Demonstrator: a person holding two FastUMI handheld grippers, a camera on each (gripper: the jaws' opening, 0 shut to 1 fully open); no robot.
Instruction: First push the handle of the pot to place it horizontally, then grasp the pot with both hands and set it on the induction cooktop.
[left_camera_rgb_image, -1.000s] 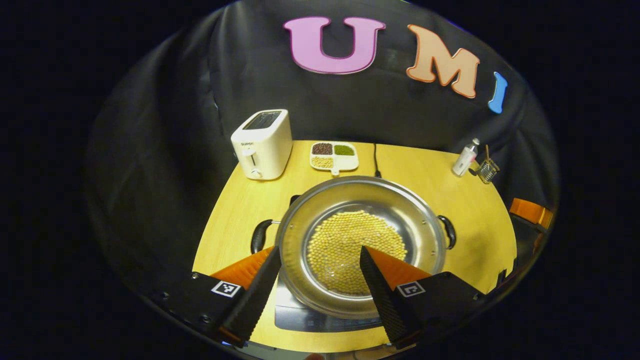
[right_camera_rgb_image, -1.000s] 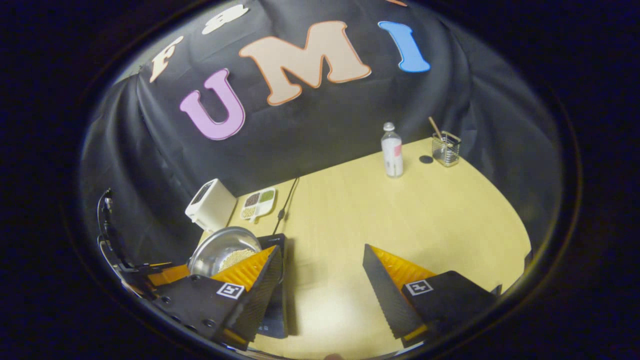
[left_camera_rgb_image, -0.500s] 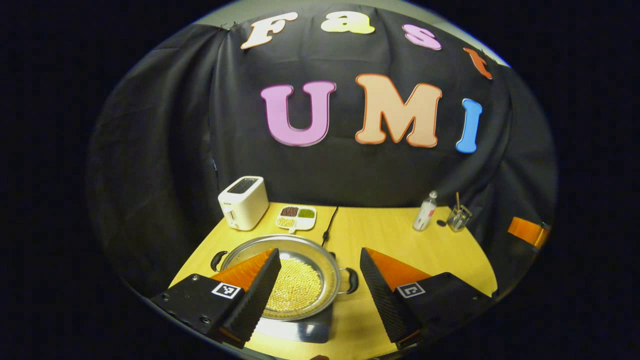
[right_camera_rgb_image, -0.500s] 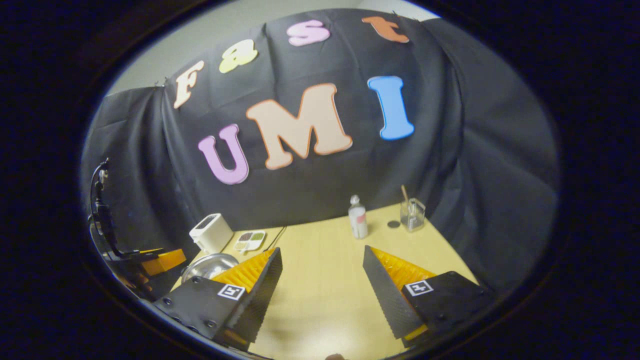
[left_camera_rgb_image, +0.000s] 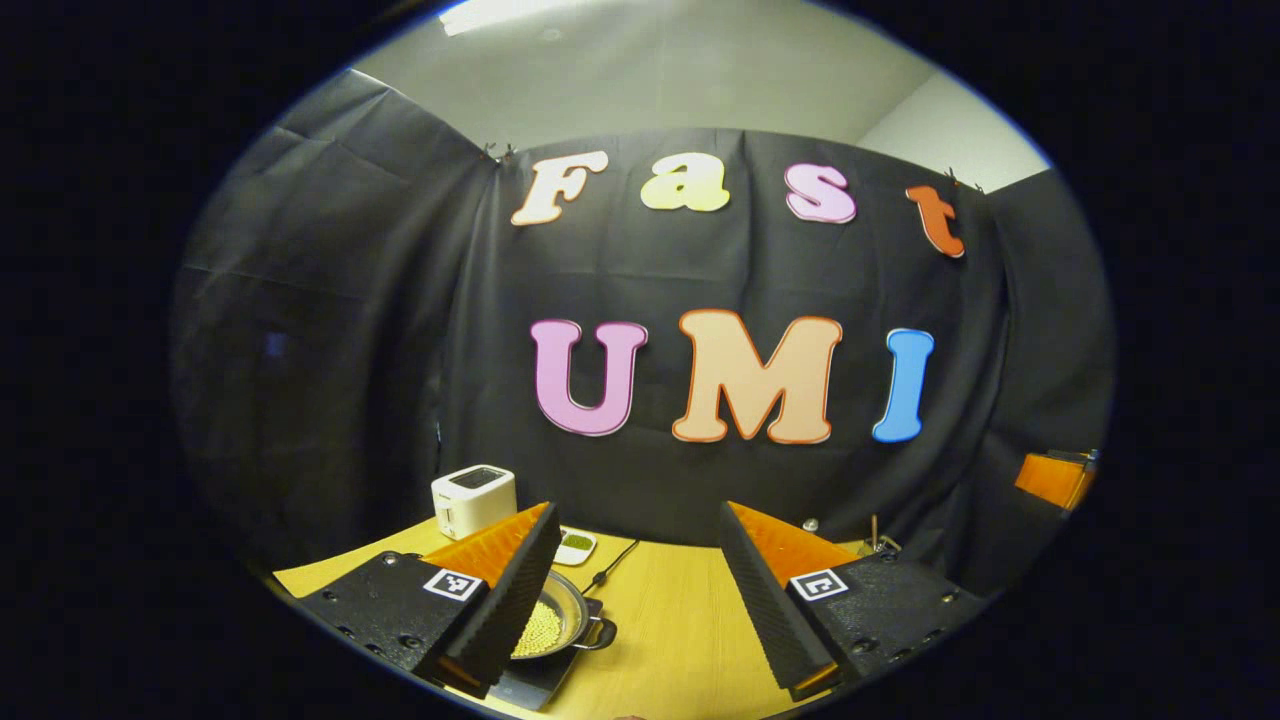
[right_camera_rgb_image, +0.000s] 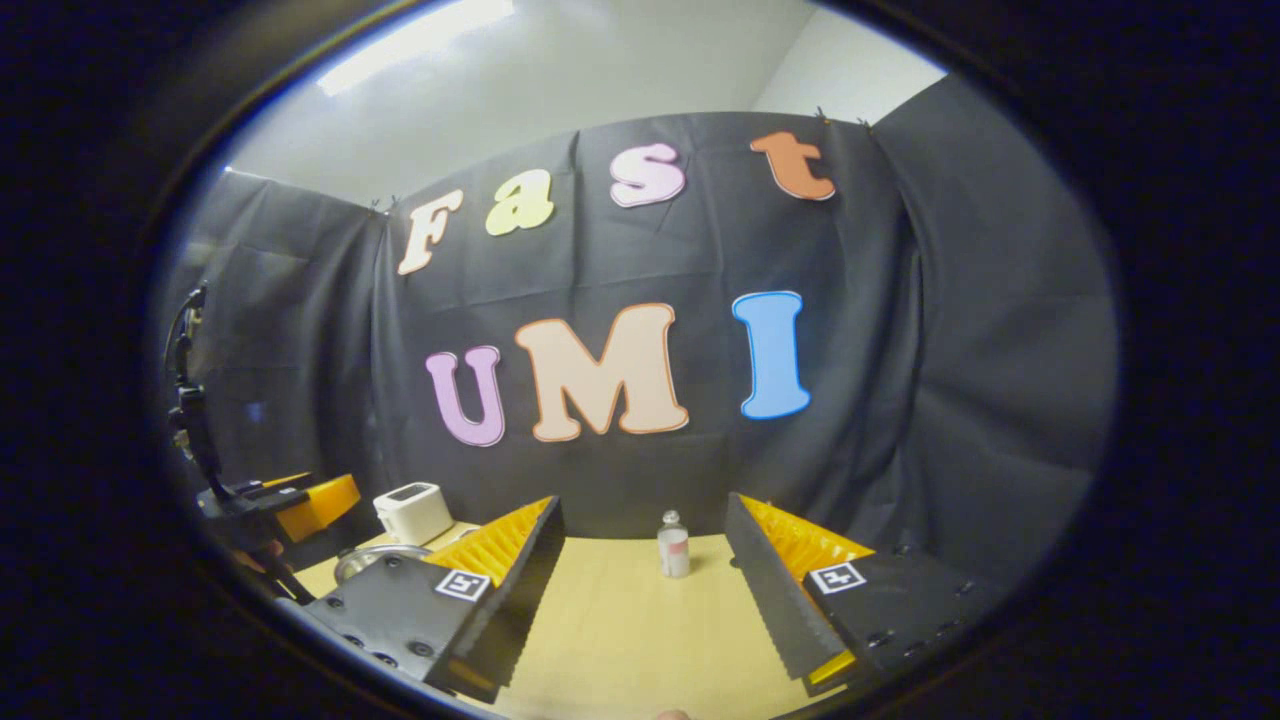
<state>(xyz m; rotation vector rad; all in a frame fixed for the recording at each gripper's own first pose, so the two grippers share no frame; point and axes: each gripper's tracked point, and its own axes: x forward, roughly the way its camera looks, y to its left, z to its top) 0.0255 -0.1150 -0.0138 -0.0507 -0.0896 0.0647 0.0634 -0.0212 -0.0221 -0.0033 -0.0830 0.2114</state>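
Sitting on the cooktop (left_camera_rgb_image: 535, 682) at the table's (left_camera_rgb_image: 670, 640) near left, the pot (left_camera_rgb_image: 550, 625) holds yellow beans, its side handle (left_camera_rgb_image: 600, 632) pointing right. A toaster (left_camera_rgb_image: 472, 500) stands far left. Both the left gripper (left_camera_rgb_image: 635, 590) and right gripper (right_camera_rgb_image: 645, 585) hover released, holding nothing. A bottle (right_camera_rgb_image: 673, 545) stands farther right.

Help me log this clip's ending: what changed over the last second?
Both grippers drew up and back from the table: the left gripper, a second ago open just over the pot, now looks at the wall; the right gripper rose too. Unchanged: both open and empty, pot on the cooktop, toaster in place.
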